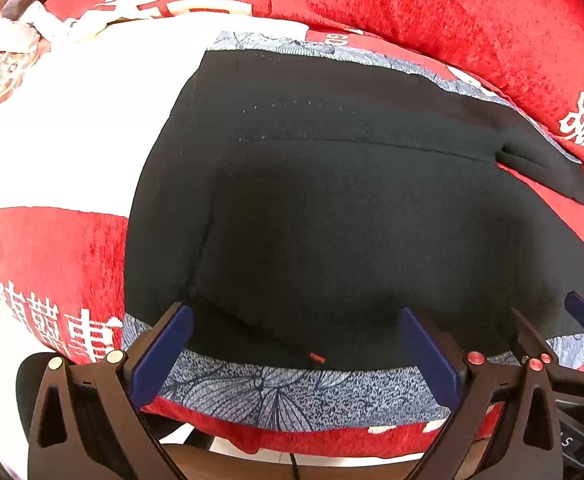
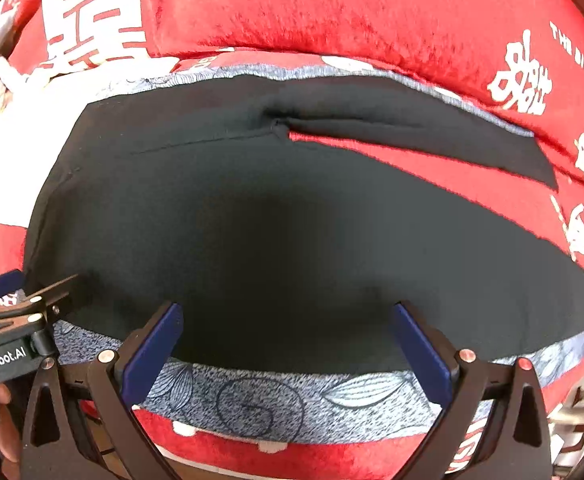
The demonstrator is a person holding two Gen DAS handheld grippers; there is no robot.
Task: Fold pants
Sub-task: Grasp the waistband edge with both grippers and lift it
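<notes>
Black pants [image 1: 332,208] lie spread flat on a red sofa seat, the same pants [image 2: 276,216] filling the right wrist view, with the two legs parting toward the far right. My left gripper [image 1: 296,312] stands open just above the near edge of the pants, nothing between its blue fingers [image 1: 164,352]. My right gripper [image 2: 288,308] is open too, hovering over the near hem further right; it appears in the left wrist view as the right gripper [image 1: 564,320] at the right edge. The left gripper [image 2: 24,284] shows at the left of the right wrist view.
The seat cushion [image 1: 52,264] is red with white characters and a grey leaf-print band [image 2: 260,400] along its front edge. A red back cushion [image 2: 332,12] rises behind the pants. Crumpled white cloth [image 1: 32,28] lies at the far left. A hand [image 2: 4,432] holds the left tool.
</notes>
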